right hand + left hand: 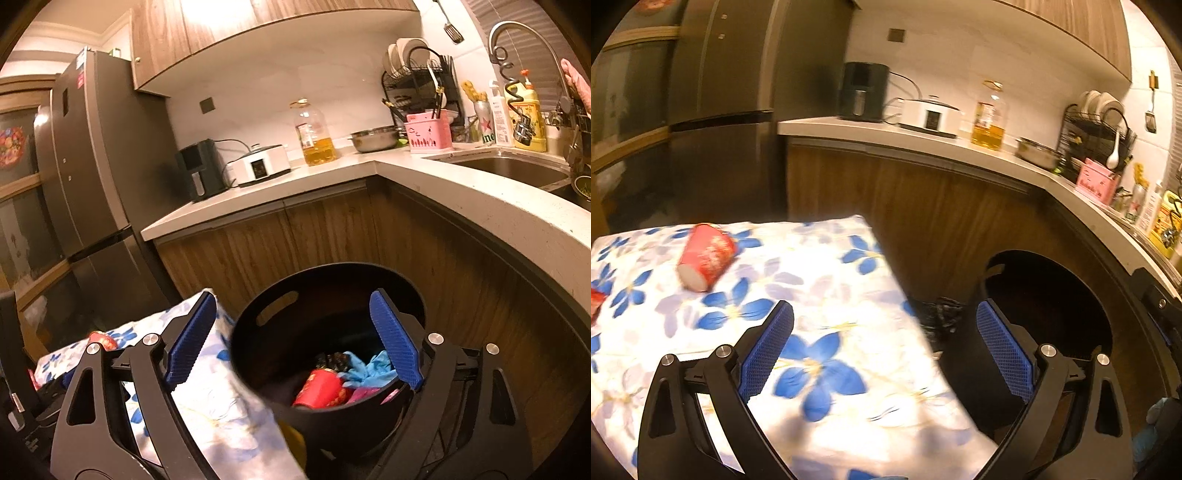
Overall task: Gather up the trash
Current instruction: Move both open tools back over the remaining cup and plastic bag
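Trash point(332, 384) lay in the black bin point(258, 354) beside the flowered table point(827, 280), where a red cup point(705, 256) waited, both grippers point(884, 354) point(293, 343) gaping empty.

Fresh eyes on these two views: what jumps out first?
The black bin below the counter corner, holding a red cup and blue scraps, right under the open right gripper. Next, the flowered cloth on the table, where another red cup lies on its side ahead of the open, empty left gripper.
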`<state>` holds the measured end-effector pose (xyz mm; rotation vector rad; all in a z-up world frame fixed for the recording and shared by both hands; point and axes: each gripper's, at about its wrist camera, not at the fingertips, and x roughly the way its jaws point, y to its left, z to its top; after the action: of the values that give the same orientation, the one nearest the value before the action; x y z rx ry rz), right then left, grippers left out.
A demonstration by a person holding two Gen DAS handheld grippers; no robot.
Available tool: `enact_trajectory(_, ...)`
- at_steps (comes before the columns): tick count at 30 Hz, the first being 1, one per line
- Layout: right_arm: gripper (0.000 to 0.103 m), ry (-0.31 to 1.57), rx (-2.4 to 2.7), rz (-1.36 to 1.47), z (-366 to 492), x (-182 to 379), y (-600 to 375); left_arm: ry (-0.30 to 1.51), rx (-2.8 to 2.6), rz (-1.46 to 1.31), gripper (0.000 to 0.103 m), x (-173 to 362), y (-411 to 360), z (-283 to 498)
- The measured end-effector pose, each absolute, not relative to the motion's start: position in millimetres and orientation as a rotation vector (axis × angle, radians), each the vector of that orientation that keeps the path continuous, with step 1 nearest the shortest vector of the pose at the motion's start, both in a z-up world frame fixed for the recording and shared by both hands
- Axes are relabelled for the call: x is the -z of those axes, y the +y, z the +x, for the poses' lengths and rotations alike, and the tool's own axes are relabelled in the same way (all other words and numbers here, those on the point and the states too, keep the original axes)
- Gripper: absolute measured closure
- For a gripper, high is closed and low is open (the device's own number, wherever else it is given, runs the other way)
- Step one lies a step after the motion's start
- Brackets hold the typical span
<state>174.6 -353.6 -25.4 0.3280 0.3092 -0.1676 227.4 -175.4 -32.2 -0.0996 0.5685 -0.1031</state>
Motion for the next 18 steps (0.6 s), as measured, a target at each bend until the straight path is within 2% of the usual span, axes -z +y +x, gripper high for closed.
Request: enact_trajectory(18, 0.019, 0.359, -0.028, 0.257, 179.7, 41.3, -217.3, 0.531, -0.143, -0.136, 0.008, 38.9, -50.6, 181.0)
